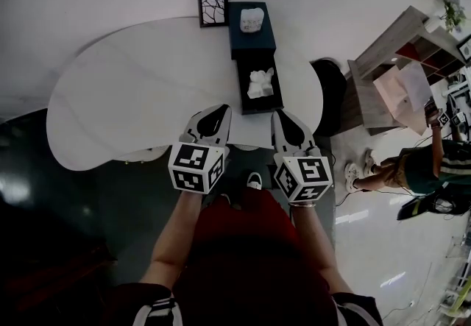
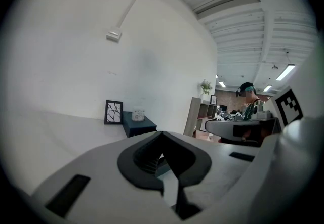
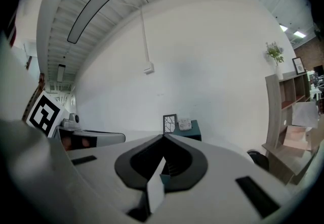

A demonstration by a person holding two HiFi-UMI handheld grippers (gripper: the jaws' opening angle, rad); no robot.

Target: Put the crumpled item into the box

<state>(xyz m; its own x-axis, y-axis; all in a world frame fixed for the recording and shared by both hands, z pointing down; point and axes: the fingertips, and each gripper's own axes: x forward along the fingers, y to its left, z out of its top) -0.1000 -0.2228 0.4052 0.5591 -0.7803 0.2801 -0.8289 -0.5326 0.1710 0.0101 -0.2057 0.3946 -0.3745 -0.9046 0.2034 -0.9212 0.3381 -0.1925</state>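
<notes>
A dark blue box lies open on the white table [image 1: 132,89], its tray [image 1: 244,90] holding a crumpled white item [image 1: 260,83]. Behind it, a second crumpled white item [image 1: 252,19] sits on the box's other dark part [image 1: 254,45]. That same piece [image 2: 139,126] and the item on it [image 2: 137,115] show in the left gripper view, and the item [image 3: 185,125] shows again in the right gripper view. My left gripper [image 1: 223,108] and right gripper [image 1: 277,114] hover at the table's near edge, just short of the tray. Both are shut and hold nothing.
A small black picture frame [image 1: 213,8] stands at the back beside the box. A black round seat [image 1: 333,89] and a wooden shelf unit [image 1: 412,59] are to the right of the table. A person [image 1: 434,163] stands on the floor farther right.
</notes>
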